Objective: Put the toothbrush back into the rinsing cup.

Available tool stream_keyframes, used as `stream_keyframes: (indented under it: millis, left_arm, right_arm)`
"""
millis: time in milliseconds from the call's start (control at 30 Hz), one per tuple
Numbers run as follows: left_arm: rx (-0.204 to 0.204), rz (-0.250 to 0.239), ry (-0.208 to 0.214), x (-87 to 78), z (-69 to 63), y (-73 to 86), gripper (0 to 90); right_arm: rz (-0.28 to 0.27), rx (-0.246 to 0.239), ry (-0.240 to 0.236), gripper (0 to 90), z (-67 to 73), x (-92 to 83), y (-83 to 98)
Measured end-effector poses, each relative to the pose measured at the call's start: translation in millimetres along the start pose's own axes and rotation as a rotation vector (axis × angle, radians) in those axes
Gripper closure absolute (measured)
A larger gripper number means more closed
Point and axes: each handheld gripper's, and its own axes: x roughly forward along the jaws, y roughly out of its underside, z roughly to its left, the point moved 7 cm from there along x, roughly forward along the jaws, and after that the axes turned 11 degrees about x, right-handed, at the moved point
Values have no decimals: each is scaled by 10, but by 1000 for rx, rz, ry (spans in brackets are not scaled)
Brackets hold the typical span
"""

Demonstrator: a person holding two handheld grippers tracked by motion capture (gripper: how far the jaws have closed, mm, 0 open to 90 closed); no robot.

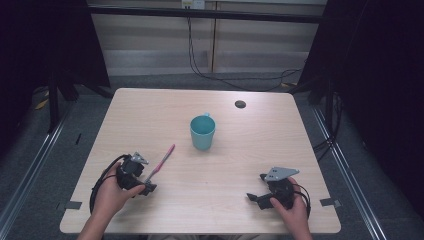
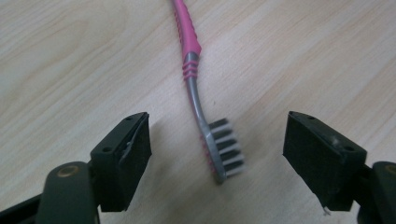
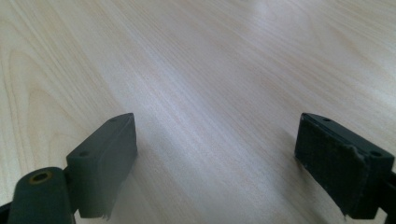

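A pink and grey toothbrush (image 1: pixel 161 164) lies flat on the wooden table (image 1: pixel 250 150), left of centre, its handle pointing toward a teal cup (image 1: pixel 202 132) that stands upright in the middle. My left gripper (image 1: pixel 146 188) is open at the brush's head end. In the left gripper view the bristled head (image 2: pixel 224 149) lies between the two wide-apart jaws, touching neither pad. My right gripper (image 1: pixel 256 196) rests low near the front right of the table, open, with bare wood between its jaws (image 3: pixel 215 154).
A small dark round hole (image 1: pixel 240 104) marks the table's far right part. Cables hang behind the table's far edge. Tape tabs sit at the two front corners.
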Motion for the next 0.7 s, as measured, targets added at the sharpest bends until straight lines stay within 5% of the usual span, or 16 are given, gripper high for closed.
stream_keyframes:
  millis: [267,700]
  left_arm:
    - [11,68,9,26,100,-157,371]
    - [-26,130,54,92,176,-295,638]
  right_arm:
    - [0,0,0,124,0,0,0]
    - [-1,-1,-1,124,0,1,-1]
